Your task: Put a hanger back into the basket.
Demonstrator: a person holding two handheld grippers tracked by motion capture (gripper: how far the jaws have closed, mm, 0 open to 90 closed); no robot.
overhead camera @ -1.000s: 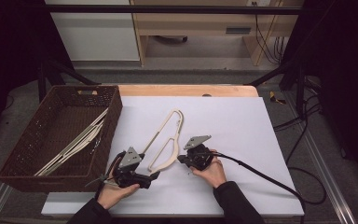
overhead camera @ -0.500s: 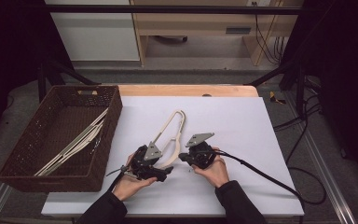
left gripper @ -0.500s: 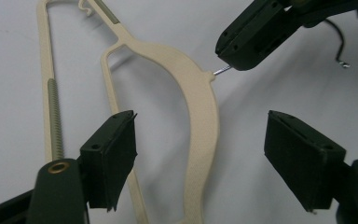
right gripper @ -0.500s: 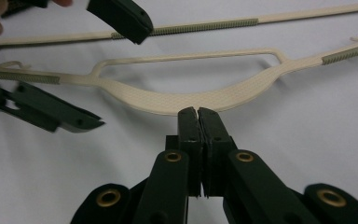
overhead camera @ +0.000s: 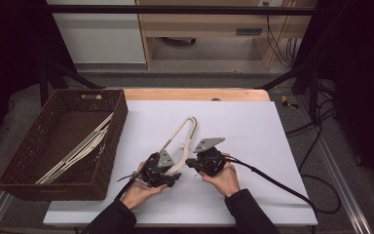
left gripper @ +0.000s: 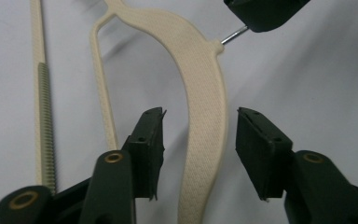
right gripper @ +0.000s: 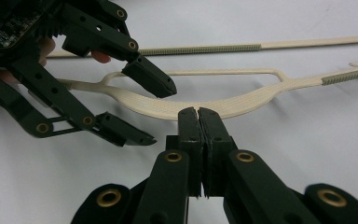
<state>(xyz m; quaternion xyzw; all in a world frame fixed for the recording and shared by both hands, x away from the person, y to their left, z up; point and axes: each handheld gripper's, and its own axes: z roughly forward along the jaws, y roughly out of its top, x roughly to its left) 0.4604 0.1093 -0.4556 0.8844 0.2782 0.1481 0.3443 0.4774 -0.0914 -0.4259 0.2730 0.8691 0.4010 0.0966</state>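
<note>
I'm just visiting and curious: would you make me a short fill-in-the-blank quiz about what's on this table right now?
1. The cream hanger lies on the white table, while more hangers rest inside the brown ____.
2. The right hand-held gripper has its jaws ____, clamped on the hanger's thin metal hook.
3. The left hand-held gripper has one jaw on each side of the hanger's broad ____ part.

Missing words: basket; shut; curved
</note>
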